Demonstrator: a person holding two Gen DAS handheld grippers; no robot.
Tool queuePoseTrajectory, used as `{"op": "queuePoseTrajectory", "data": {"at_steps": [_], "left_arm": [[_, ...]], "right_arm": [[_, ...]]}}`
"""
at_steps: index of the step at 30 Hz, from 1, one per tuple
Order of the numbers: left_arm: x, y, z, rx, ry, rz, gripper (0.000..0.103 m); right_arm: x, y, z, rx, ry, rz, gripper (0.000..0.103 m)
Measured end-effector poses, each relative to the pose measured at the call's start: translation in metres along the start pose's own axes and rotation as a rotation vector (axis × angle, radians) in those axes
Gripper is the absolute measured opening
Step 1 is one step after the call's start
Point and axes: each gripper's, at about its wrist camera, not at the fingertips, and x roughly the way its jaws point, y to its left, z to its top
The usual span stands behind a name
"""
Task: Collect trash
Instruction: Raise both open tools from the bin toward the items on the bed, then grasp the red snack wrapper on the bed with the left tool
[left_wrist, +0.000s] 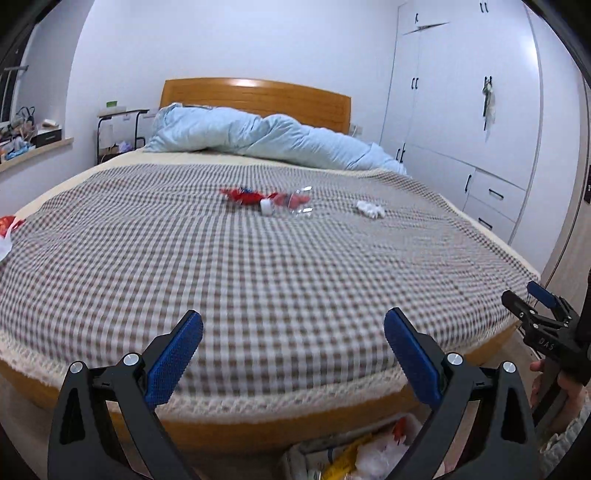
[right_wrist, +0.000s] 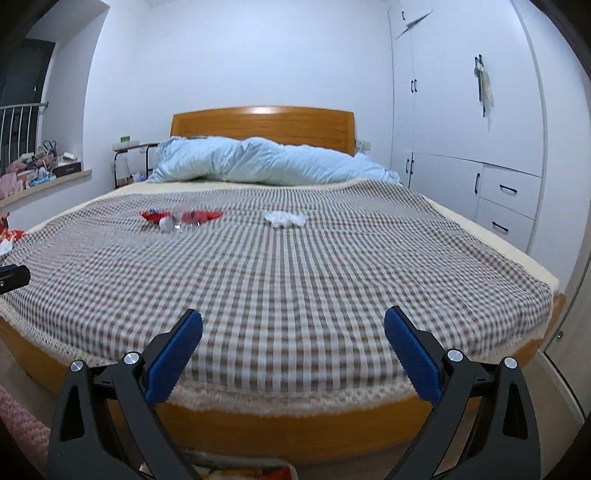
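The red wrappers (left_wrist: 245, 195), a clear plastic bottle (left_wrist: 291, 202) touching them, and a crumpled white tissue (left_wrist: 370, 209) lay mid-bed, well beyond both grippers. The left gripper (left_wrist: 293, 356) and the right gripper (right_wrist: 293, 356) each stood wide open and empty over the foot edge. The checked blanket (right_wrist: 295, 273) covered the bed (a blue duvet (right_wrist: 266, 160) bunched by the wooden headboard (right_wrist: 262, 125)); white wardrobes (right_wrist: 469, 110) stood to the right.

Home bedrm; bed (right_wrist: 295, 266) w/ duvet (right_wrist: 266, 158); wardrobe (right_wrist: 461, 110)
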Motion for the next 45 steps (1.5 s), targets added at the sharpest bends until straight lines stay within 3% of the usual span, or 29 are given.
{"op": "queuePoseTrajectory", "data": {"at_steps": [10, 26, 36, 45], "left_arm": [[0.028, 0.003, 0.036, -0.057, -0.046, -0.036, 0.095], [0.084, 0.018, 0.091, -0.165, -0.111, -0.084, 0.095], [0.143, 0.041, 0.117, -0.274, -0.056, -0.055, 0.095], [0.196, 0.04, 0.132, -0.247, 0.003, -0.039, 0.095]], "right_arm": [[0.022, 0.012, 0.019, -0.017, -0.077, -0.02, 0.095], [0.067, 0.01, 0.063, 0.089, -0.159, -0.083, 0.095], [0.099, 0.001, 0.085, 0.197, -0.171, -0.116, 0.095], [0.133, -0.001, 0.093, 0.189, -0.142, -0.127, 0.095]]}}
